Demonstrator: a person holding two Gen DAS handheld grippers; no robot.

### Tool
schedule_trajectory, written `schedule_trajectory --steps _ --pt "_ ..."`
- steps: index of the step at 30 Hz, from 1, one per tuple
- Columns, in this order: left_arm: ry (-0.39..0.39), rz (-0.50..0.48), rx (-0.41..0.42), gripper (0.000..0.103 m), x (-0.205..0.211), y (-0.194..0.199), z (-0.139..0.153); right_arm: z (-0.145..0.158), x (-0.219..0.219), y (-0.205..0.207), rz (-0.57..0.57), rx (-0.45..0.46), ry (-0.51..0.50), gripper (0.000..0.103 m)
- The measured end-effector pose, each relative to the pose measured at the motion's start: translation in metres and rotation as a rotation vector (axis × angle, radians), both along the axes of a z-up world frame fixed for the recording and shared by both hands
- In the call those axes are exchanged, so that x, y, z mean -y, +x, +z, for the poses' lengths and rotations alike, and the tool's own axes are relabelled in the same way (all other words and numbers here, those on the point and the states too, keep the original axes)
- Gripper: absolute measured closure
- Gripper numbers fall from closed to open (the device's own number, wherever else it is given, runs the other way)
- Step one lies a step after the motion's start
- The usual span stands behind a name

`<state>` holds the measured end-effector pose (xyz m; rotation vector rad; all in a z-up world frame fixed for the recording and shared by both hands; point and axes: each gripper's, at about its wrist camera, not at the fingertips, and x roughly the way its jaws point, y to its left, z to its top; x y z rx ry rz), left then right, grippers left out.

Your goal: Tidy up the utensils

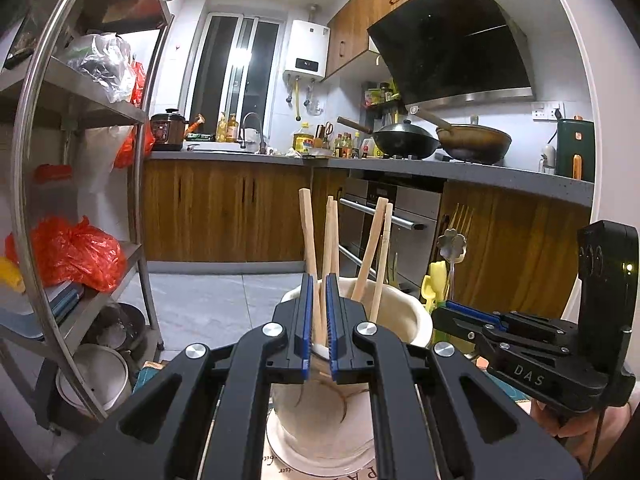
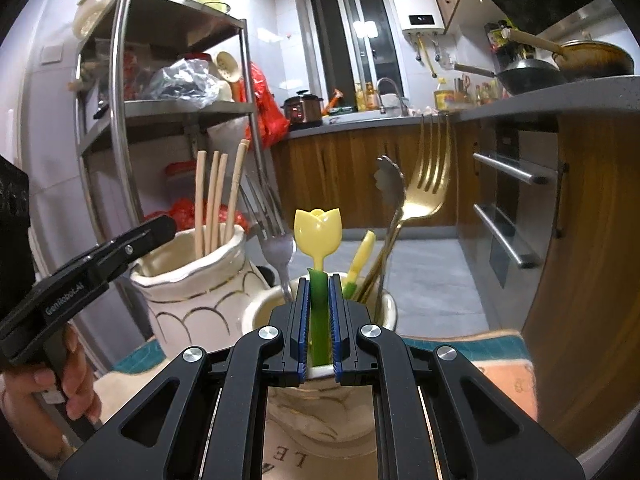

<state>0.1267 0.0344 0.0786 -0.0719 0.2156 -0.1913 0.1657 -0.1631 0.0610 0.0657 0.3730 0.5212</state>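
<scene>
My left gripper point(image 1: 319, 285) is shut on a wooden chopstick point(image 1: 309, 236) that stands in a cream ceramic jar point(image 1: 404, 314) with several other chopsticks. The same jar point(image 2: 188, 296) shows at the left of the right wrist view, with the left gripper point(image 2: 162, 226) reaching over its rim. My right gripper point(image 2: 319, 282) straddles the green stem of a yellow tulip-shaped utensil point(image 2: 318, 226), which stands in a second cream jar point(image 2: 260, 314). Thin gaps show beside the stem, so the pads are just off it. A gold fork point(image 2: 428, 184), a silver fork point(image 2: 276, 242) and a flower-ended spoon point(image 2: 387, 174) share that jar.
A steel shelf rack point(image 1: 136, 184) with red bags stands at the left. A counter point(image 1: 460, 172) with two woks and an oven run along the back and right. The chopstick jar sits on a white plate point(image 1: 280, 450). A hand point(image 2: 76, 380) holds the left gripper's handle.
</scene>
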Motion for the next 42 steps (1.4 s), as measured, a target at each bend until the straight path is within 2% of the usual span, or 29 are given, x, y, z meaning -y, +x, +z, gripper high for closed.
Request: schedule_trajectory --steps 7,8,16,21,23,24,26,30,32,37,42 --pt "0.001 0.008 0.003 0.093 0.000 -0.003 0.001 0.003 0.003 -0.002 0.002 -0.005 0.027 0.077" --pt "0.001 0.009 0.002 0.088 0.000 -0.003 0.001 0.004 0.005 -0.004 0.001 -0.001 0.030 0.077" --pt "0.018 0.009 -0.005 0.087 0.000 -0.032 -0.003 0.011 0.022 -0.043 -0.050 0.028 -0.019 0.075" --pt "0.045 -0.006 -0.048 0.071 0.004 -0.059 -0.012 0.000 0.035 -0.066 -0.084 -0.004 -0.075 0.062" --pt "0.058 -0.004 -0.050 0.057 0.004 -0.069 -0.015 -0.006 0.039 -0.071 -0.095 -0.015 -0.086 0.054" --pt "0.066 0.001 -0.046 0.054 0.004 -0.075 -0.017 -0.009 0.040 -0.074 -0.100 -0.016 -0.091 0.052" --pt "0.070 0.007 -0.048 0.045 0.003 -0.081 -0.020 -0.009 0.041 -0.080 -0.106 0.007 -0.107 0.042" --pt "0.074 0.016 -0.068 0.034 0.000 -0.088 -0.028 -0.008 0.040 -0.092 -0.109 0.067 -0.127 0.029" --pt "0.090 0.030 -0.056 0.023 -0.001 -0.092 -0.030 -0.007 0.040 -0.098 -0.104 0.096 -0.125 0.021" --pt "0.092 0.040 -0.044 0.011 -0.003 -0.093 -0.033 -0.010 0.039 -0.102 -0.105 0.130 -0.140 0.012" --pt "0.085 0.042 -0.039 0.006 -0.005 -0.092 -0.033 -0.011 0.039 -0.103 -0.090 0.137 -0.134 0.009"
